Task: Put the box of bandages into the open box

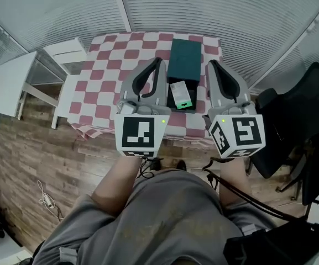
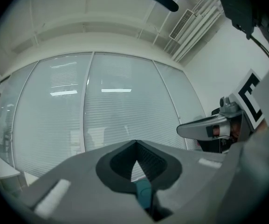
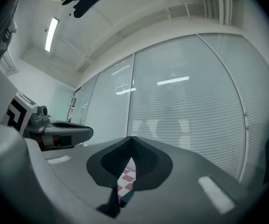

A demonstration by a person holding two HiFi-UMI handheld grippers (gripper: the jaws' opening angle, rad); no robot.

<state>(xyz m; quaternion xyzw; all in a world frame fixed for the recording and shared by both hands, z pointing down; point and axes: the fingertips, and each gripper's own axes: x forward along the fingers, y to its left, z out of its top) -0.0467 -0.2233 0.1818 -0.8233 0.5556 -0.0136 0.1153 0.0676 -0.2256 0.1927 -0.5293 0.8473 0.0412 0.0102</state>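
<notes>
A dark teal box (image 1: pixel 184 59) lies open on the red-and-white checked table (image 1: pixel 106 73), between my two grippers. The small white-and-green box of bandages (image 1: pixel 181 94) appears to rest in its dark near half. My left gripper (image 1: pixel 159 61) is held above the table just left of the box, shut and empty. My right gripper (image 1: pixel 209 63) is just right of the box, also shut and empty. In the left gripper view the jaws (image 2: pixel 135 142) meet at their tips, with a bit of teal (image 2: pixel 142 190) showing below. In the right gripper view the jaws (image 3: pixel 132 138) meet too, over checked cloth (image 3: pixel 125 181).
A white side table (image 1: pixel 15 81) stands left of the checked table and a black office chair (image 1: pixel 306 112) at its right. Blinds cover the glass wall beyond. The floor is wood, with a cable (image 1: pixel 46 197) at the lower left.
</notes>
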